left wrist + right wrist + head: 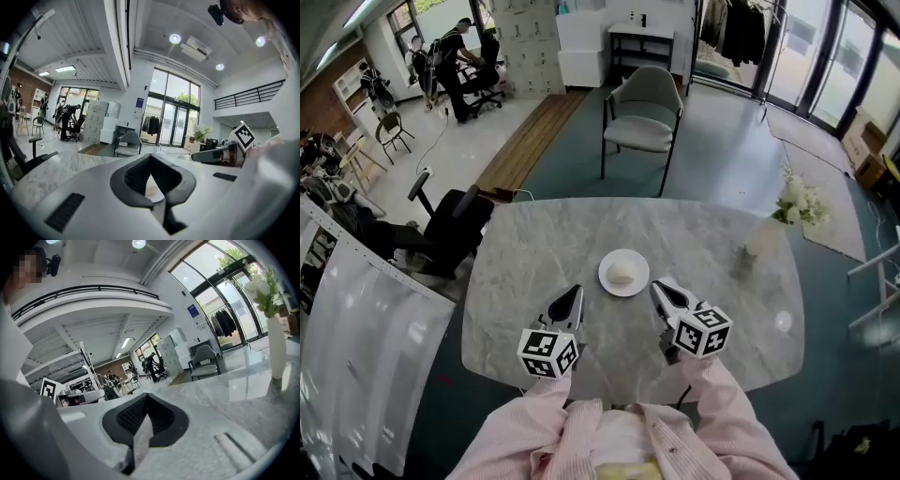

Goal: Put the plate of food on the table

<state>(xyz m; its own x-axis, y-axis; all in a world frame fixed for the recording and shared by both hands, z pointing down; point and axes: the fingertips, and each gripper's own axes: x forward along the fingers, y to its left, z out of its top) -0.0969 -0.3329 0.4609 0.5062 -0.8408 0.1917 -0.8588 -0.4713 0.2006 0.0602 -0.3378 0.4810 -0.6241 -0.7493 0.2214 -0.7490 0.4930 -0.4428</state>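
Grey-veined marble makes up the rounded table, set on a teal floor in a big glass-walled room. At the table's centre sits the white plate with a pale lump of food on it, resting flat on the marble.

The left gripper hovers at the plate's 7 o'clock, jaws pressed together with nothing in them. The right gripper, at 5 o'clock, is likewise closed and empty. Both tips point toward the plate, near it but not touching, with only marble between.

At the plate's 3 o'clock stands a vase of white flowers, well apart. A grey chair stands beyond the table at 12 o'clock, and a black office chair just off the table's edge at 10 o'clock.
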